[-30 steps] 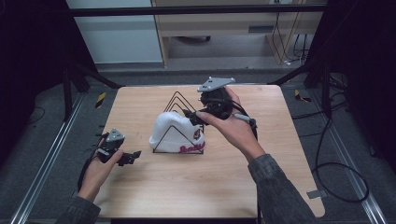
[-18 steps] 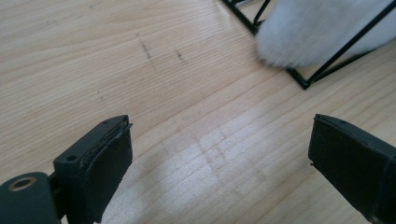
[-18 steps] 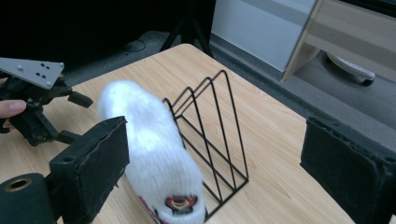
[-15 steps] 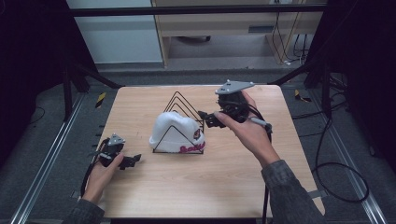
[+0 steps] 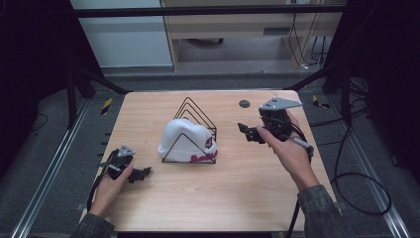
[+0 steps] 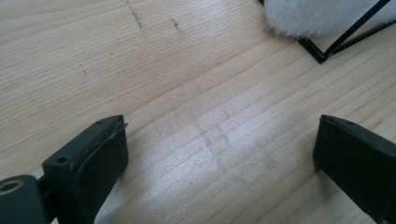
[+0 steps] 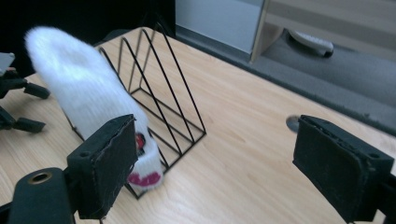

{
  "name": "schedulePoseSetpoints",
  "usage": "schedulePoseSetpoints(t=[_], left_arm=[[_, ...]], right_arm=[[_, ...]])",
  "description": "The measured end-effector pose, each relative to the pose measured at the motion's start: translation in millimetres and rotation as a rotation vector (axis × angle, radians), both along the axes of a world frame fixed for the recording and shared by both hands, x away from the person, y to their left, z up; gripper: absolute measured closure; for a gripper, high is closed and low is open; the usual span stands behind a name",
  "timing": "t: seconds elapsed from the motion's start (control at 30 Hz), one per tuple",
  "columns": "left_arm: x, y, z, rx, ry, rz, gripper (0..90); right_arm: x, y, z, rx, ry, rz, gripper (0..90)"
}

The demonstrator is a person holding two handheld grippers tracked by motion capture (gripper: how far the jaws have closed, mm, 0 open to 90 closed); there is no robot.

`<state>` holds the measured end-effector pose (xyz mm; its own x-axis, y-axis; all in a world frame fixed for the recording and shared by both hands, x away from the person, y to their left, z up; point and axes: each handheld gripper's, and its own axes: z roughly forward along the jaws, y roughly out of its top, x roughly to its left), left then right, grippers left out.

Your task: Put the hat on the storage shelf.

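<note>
Fleecy white hat point(image 5: 185, 140) with pink lettering on its band sits in the front slot of a black wire rack point(image 5: 194, 130) near the middle of the wooden worktop point(image 5: 223, 198), leaning upright between the triangular wires. In the high view the left tongs point(image 5: 141, 174) lie low at about 8 o'clock from the hat, held in the person's left hand point(image 5: 110, 184) close to the worktop's near left edge, jaws spread wide with nothing between them. Their own camera looks down on bare wood grain, with the hat's fuzzy brim point(image 6: 322, 16) and a corner of the rack point(image 6: 322, 53) at roughly 1 o'clock, apart from both jaws. The right tongs point(image 5: 246, 132) are held in the right hand point(image 5: 289, 148) at about 3 o'clock from the hat, a grey plate on top, jaws pointing toward the rack and parted, gripping nothing. From the right gripper view the hat point(image 7: 84, 93) stands at 10 o'clock, partly behind the left-hand jaw, near but not touching. A small dark round mark point(image 5: 244, 103) sits at the worktop's far edge.
</note>
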<state>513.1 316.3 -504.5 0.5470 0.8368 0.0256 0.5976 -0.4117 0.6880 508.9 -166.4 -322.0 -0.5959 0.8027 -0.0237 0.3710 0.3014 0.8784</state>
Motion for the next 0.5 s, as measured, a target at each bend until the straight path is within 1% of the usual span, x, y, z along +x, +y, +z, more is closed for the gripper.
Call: schedulePoseSetpoints(t=[0.03,0.07,0.1,0.2,0.23,0.3,0.33,0.37,0.4,0.43,0.47,0.5], left_arm=[[-0.7,0.8,-2.0,-0.012,-0.015,-0.001,0.0],[-1.4,1.8,-3.1,-0.019,-0.025,-0.004,0.0],[-1.8,2.1,-3.2,-0.018,-0.027,-0.005,0.0],[-1.3,1.8,-3.3,-0.022,-0.025,-0.005,0.0],[-1.3,1.8,-3.3,-0.022,-0.025,-0.005,0.0],[-1.2,1.8,-3.3,-0.022,-0.025,-0.005,0.0],[-1.2,1.8,-3.3,-0.022,-0.025,-0.005,0.0],[-1.2,1.8,-3.3,-0.022,-0.025,-0.005,0.0],[-1.2,1.8,-3.3,-0.022,-0.025,-0.005,0.0],[-1.3,1.8,-3.3,-0.022,-0.025,-0.005,0.0],[-1.3,1.8,-3.4,-0.022,-0.025,-0.005,0.0],[-1.2,1.8,-3.3,-0.022,-0.025,-0.005,0.0]], right_arm=[[-2.1,-8.2,-9.2,0.008,0.010,-0.014,14.1],[-2.1,-8.2,-9.2,0.008,0.010,-0.014,14.1],[-3.6,-14.6,-17.9,0.001,0.012,-0.022,14.3],[-5.8,-22.5,-29.2,0.013,0.030,-0.036,14.3],[-5.8,-22.5,-29.2,0.013,0.030,-0.036,14.3],[-7.4,-27.6,-37.2,0.015,0.038,-0.046,14.3],[-9.3,-31.3,-43.5,0.025,0.045,-0.051,14.3],[-10.3,-32.2,-45.7,0.027,0.050,-0.053,14.3],[-10.3,-32.2,-45.7,0.027,0.050,-0.053,14.3],[-13.4,-35.1,-52.0,0.019,0.052,-0.053,14.3],[-13.4,-35.1,-52.0,0.019,0.052,-0.053,14.3],[-16.6,-37.9,-58.5,0.021,0.062,-0.055,14.3]])
